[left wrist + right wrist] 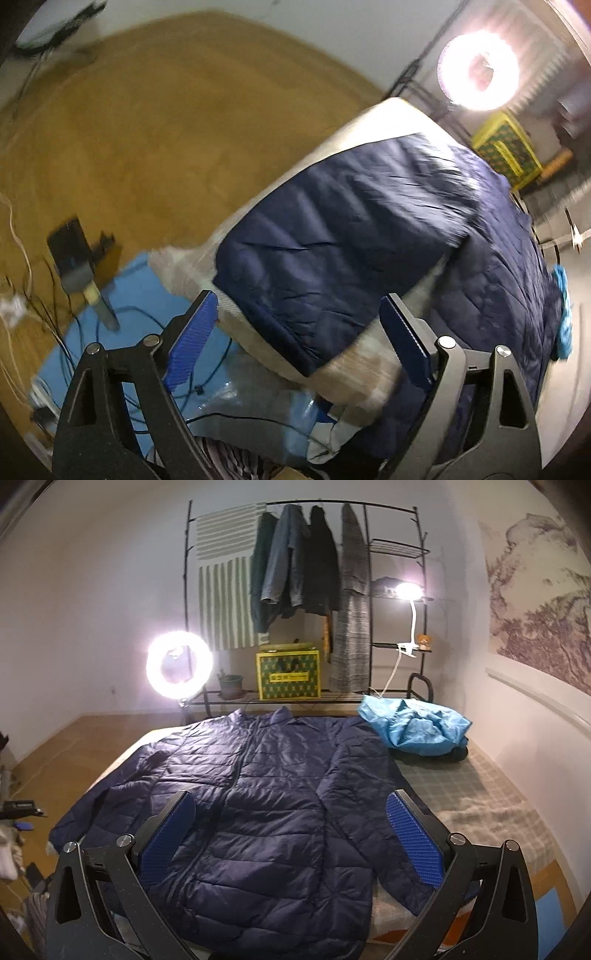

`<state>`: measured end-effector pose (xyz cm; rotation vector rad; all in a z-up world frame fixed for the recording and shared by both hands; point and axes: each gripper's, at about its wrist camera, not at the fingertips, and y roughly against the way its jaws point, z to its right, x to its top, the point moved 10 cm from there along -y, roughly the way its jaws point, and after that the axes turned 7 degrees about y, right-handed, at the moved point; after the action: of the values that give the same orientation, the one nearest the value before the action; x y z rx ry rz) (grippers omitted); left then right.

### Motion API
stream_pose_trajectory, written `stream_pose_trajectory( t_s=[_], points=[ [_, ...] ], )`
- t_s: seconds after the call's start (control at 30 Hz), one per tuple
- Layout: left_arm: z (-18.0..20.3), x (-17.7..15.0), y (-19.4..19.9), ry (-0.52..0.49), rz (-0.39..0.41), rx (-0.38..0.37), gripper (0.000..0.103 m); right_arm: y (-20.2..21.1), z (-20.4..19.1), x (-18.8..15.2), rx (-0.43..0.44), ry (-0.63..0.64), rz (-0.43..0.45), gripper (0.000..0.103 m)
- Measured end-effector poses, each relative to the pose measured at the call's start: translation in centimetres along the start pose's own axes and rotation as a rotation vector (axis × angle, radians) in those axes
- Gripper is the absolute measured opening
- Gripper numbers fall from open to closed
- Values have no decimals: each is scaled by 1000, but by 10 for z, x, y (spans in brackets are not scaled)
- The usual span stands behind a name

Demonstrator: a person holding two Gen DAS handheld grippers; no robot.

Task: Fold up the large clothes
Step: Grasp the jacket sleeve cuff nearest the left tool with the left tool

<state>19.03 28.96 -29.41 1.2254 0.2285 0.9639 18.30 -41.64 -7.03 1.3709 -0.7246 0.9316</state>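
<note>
Both grippers, left gripper and right gripper, gape wide over the jacket; its slick sleeve could slip off the bed.

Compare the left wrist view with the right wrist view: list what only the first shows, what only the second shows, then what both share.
Only the left wrist view: the open left gripper, a blue mat strewn with cables on the floor, and the bed's near edge.

Only the right wrist view: the open right gripper, the clothes rack with hanging garments, a clip lamp, a wall mural, and the whole jacket spread flat, front up.

Both: the navy puffer jacket, the light blue garment, the ring light and the yellow-green box.
</note>
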Motion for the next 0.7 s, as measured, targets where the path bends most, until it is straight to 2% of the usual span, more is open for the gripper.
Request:
stream_pose_trajectory(
  t_s=[0.07, 0.17, 0.27, 0.33, 0.43, 0.47, 0.5, 0.53, 0.6, 0.7],
  points=[
    [-13, 2, -15, 52, -31, 6, 91, -2, -7, 2, 7, 21, 0, 103],
    [-26, -1, -34, 131, -89, -18, 85, -4, -19, 4, 21, 50, 1, 103],
    [-26, -6, -45, 143, -120, -27, 81, -7, -29, 5, 34, 75, 2, 103],
    [-27, -7, -50, 144, -129, -18, 73, -9, -35, 4, 43, 83, -3, 103],
    [-30, -6, -52, 140, -118, 18, 58, -13, -42, 3, 56, 92, -12, 103],
    [-30, -5, -50, 126, -99, 41, 47, -14, -43, 2, 59, 95, -14, 103],
    [-31, -3, -49, 112, -87, 51, 25, -14, -45, 2, 61, 100, -14, 103],
    [-30, -1, -48, 93, -78, 61, 14, -15, -47, 2, 61, 105, -13, 103],
    [-27, 3, -43, 100, -60, 40, 7, -17, -49, 3, 61, 116, -14, 103],
    [-16, 15, -29, 69, 7, 24, 6, -22, -52, 2, 68, 129, -21, 103]
  ],
)
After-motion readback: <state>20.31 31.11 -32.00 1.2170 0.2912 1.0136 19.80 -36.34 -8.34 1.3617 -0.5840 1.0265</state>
